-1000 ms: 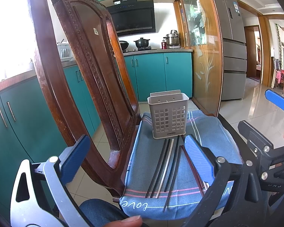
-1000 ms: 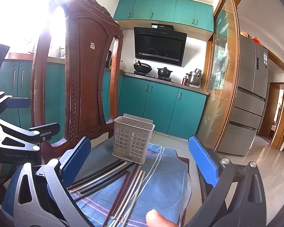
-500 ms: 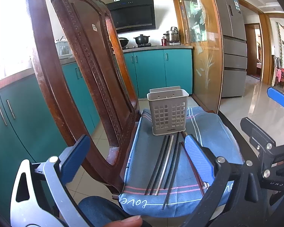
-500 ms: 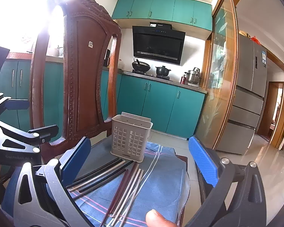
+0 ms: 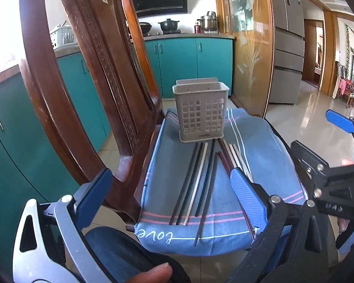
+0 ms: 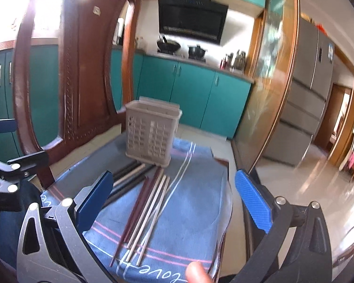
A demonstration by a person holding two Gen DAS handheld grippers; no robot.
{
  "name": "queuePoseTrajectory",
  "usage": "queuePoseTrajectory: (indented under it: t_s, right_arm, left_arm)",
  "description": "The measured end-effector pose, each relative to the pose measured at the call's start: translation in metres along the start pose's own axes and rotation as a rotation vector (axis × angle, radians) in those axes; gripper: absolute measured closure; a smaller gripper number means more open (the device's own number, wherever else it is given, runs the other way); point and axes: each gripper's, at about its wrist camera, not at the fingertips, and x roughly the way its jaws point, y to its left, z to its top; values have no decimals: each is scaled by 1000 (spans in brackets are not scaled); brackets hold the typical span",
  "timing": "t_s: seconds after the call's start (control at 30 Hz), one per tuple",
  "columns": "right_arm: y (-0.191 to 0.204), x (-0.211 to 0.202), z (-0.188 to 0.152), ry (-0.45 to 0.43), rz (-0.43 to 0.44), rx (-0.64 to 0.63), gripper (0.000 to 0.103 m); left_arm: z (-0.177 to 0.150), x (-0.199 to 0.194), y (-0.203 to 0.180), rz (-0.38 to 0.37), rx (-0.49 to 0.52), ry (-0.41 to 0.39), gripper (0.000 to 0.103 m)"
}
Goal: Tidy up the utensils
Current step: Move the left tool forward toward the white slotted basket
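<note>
A grey perforated utensil basket point(image 5: 201, 113) point(image 6: 152, 133) stands upright at the far end of a blue cloth point(image 5: 158, 165) point(image 6: 195, 207) on a chair seat. Several chopsticks point(image 5: 195, 181) point(image 6: 144, 210), black, cream and dark red, lie side by side on the cloth in front of the basket. My left gripper point(image 5: 170, 198) is open, above the near end of the black and cream sticks. My right gripper point(image 6: 174, 202) is open too, hovering over the red and cream sticks. Neither holds anything. The right gripper point(image 5: 339, 122) also shows at the right edge of the left wrist view.
A carved wooden chair back point(image 5: 87, 89) point(image 6: 82, 70) rises close on the left of the seat. Teal cabinets point(image 5: 191, 63) and a stove counter stand behind, a glass partition point(image 5: 250, 47) and a fridge point(image 5: 288, 47) to the right. A person's denim-clad knee point(image 5: 120, 252) is below the cloth edge.
Both grippers have tipped down and moved closer to the seat; the chopsticks and basket appear larger and lower in view. The right wrist view is motion-blurred. Nothing has been grasped.
</note>
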Motion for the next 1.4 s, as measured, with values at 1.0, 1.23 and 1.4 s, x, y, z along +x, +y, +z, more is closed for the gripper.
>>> queuePoseTrajectory:
  t_s: [1.0,1.23,1.4]
  right_arm:
    - [18,29,2,170,-49,55,43]
    - [23,29,3,179,-72,53,36]
    - [21,26,1,182,-93,54,35]
  left_arm:
    - [-45,19,14,-129,27,14,4]
    - [-56,22,23,-150,8,28,4]
    - [-64,22,26,-158,4,37,4]
